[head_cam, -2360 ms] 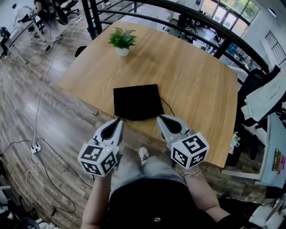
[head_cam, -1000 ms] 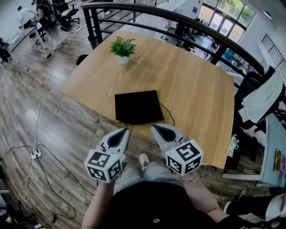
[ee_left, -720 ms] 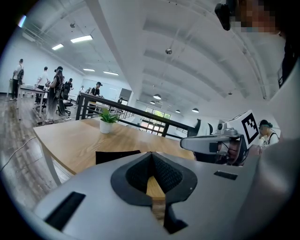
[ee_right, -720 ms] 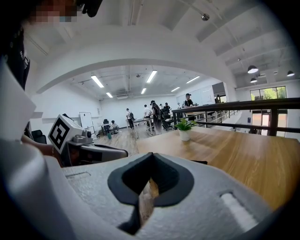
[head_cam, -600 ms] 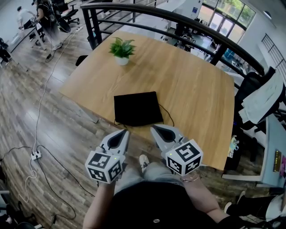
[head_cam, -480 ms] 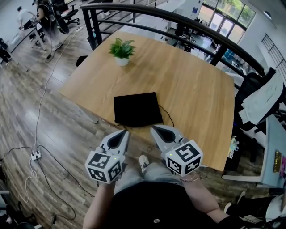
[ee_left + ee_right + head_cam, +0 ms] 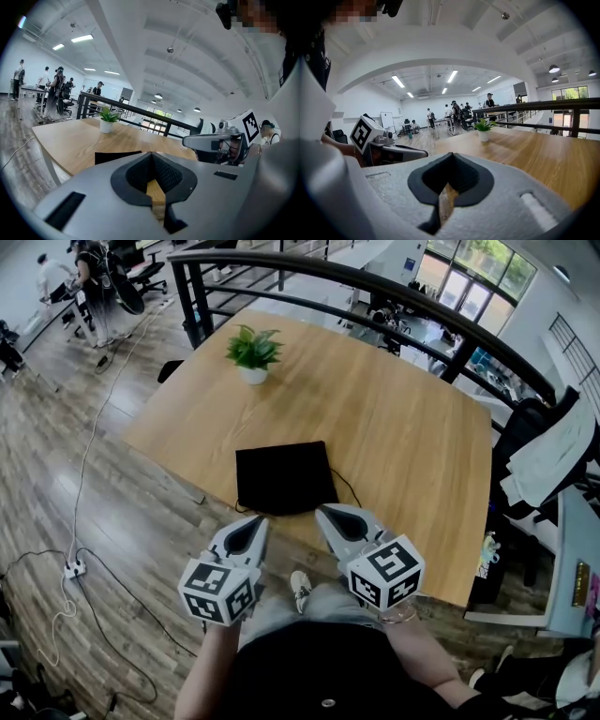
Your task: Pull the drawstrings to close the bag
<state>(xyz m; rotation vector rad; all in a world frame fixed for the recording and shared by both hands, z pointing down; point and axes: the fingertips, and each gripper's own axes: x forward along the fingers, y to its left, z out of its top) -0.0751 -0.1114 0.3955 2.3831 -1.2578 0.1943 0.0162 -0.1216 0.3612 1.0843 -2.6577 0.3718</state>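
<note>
Head view showed our left gripper (image 7: 253,521) closed tight and empty, short of the flat black drawstring bag (image 7: 284,478) at the table (image 7: 412,427) edge. Our right gripper (image 7: 325,513) was likewise closed and empty, its drawstring (image 7: 352,486) untouched. We judged all pulling remained.

I face a broad light-wood desk (image 7: 403,427) standing on a grey-brown plank floor (image 7: 56,484). A curved black metal railing (image 7: 272,255) runs behind it, with tall windows (image 7: 469,282) beyond. A small green plant in a white pot (image 7: 253,348) sits near the desk's far corner. Long strip lights (image 7: 82,38) glow on the white ceiling (image 7: 197,47). A thin white cable (image 7: 87,442) trails across the floor.
</note>
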